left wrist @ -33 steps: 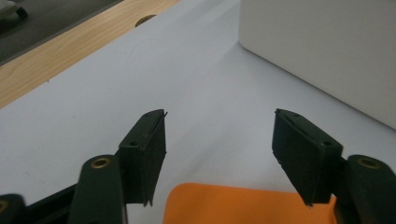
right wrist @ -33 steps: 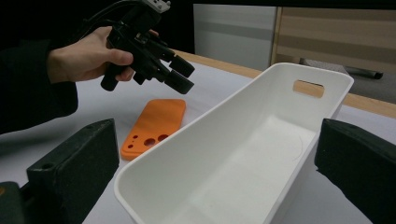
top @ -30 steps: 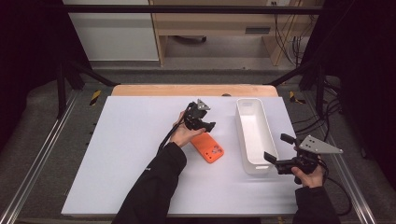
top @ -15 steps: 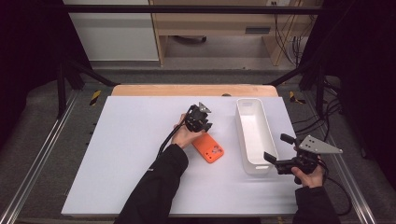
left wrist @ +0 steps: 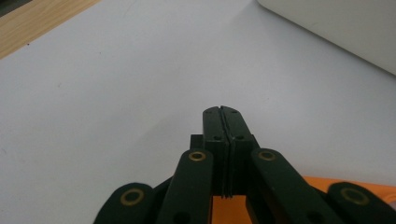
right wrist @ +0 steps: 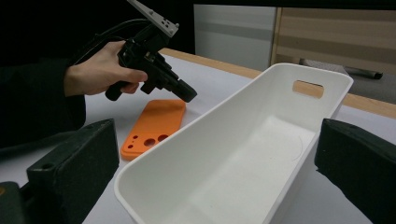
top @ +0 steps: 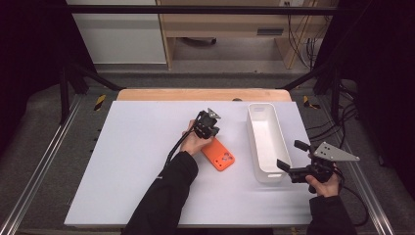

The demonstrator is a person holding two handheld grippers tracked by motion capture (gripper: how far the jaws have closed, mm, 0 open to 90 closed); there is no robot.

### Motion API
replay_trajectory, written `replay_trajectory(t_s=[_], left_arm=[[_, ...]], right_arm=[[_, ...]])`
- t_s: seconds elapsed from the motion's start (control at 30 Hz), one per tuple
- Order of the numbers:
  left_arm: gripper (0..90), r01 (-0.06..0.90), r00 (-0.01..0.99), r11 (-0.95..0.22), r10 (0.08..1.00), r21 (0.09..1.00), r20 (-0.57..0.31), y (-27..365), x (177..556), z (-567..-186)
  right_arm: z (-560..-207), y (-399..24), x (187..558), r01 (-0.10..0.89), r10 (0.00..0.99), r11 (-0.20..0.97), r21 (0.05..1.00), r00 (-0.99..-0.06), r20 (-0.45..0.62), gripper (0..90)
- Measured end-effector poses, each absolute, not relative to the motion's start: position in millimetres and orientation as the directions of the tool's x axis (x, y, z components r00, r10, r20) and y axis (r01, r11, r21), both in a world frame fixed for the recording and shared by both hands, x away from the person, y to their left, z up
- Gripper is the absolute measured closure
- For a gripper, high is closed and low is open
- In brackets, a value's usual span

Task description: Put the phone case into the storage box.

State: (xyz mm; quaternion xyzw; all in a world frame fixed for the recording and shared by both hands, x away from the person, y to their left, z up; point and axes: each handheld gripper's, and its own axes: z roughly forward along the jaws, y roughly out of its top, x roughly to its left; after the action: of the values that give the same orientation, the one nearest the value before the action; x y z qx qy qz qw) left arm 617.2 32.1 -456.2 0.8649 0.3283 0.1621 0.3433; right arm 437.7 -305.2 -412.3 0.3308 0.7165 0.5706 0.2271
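Left claw (left wrist: 223,116), jaws just pinched together on nothing, hovers over the orange case (top: 218,153); right claw (right wrist: 215,163) gapes wide at the bin (top: 266,142), steadying it.

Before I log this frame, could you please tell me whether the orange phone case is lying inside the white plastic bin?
No, the flat orange phone case lies on the white table to the left of the long white plastic bin, whose inside is bare.

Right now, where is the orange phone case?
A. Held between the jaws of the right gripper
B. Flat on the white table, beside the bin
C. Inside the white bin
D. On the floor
B: in the high view the orange phone case lies flat on the table, left of the white bin and apart from it.
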Motion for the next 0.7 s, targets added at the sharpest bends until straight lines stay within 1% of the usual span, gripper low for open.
replay_trajectory(t_s=[0.3, 0.7], left_arm=[[89.7, 0.475, 0.727, -0.563, 0.684, 0.677, 0.058, 32, 622, -466], [89.6, 0.447, 0.735, -0.609, 0.668, 0.656, 0.119, 31, 621, -468]], right_arm=[[-412, -305, 438, 0.216, 0.732, 0.131, 0.968, -0.679, 0.053, 0.4], [-412, -305, 438, 0.215, 0.732, 0.129, 0.968, -0.679, 0.053, 0.4]])
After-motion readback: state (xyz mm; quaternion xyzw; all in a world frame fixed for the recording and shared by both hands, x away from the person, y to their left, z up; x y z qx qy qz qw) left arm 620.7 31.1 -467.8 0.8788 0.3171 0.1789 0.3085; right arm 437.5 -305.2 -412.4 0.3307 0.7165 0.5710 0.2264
